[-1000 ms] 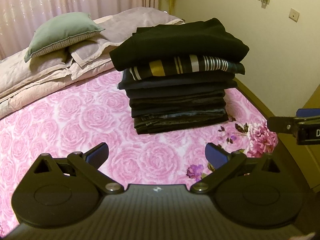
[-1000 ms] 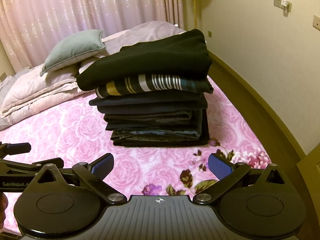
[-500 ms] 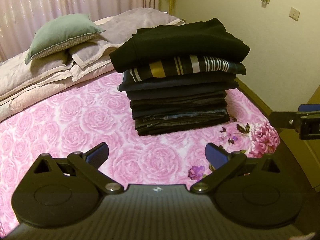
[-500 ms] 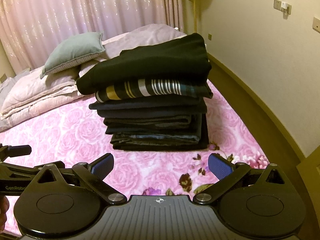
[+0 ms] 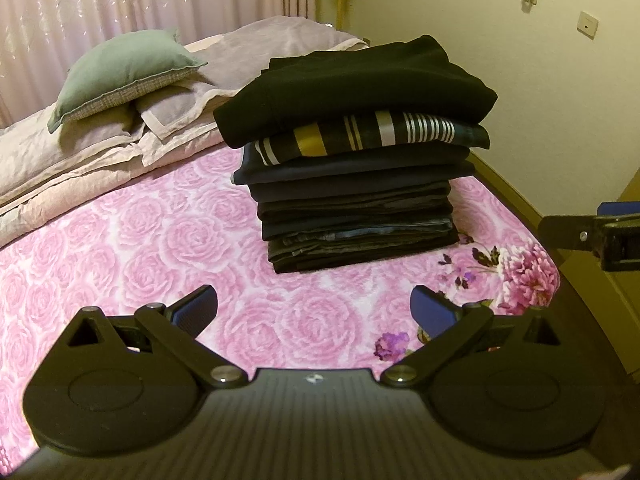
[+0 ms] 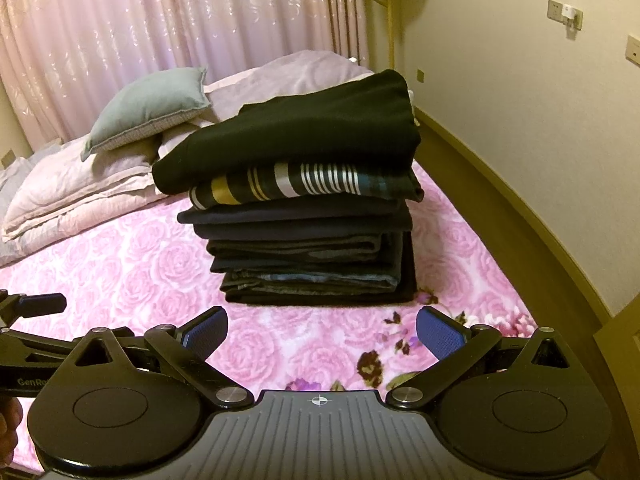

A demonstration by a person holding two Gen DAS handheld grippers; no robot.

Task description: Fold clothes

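Note:
A tall stack of folded dark clothes [image 5: 356,168] stands on the pink rose bedspread [image 5: 160,240]; it also shows in the right wrist view [image 6: 308,216]. A black garment [image 5: 352,84] lies on top, over a striped one [image 5: 360,138]. My left gripper [image 5: 314,312] is open and empty, above the bedspread in front of the stack. My right gripper [image 6: 322,334] is open and empty, also in front of the stack. Part of the right gripper [image 5: 592,234] shows at the right edge of the left wrist view.
A green cushion [image 5: 120,68] rests on pale pillows and a folded quilt [image 5: 80,160] at the head of the bed. A cream wall [image 5: 560,80] and a wooden bed edge [image 6: 500,208] run along the right. Pink curtains [image 6: 180,32] hang behind.
Both grippers have drawn back slightly from the stack, which sits a little lower in both views. Both stay open and empty.

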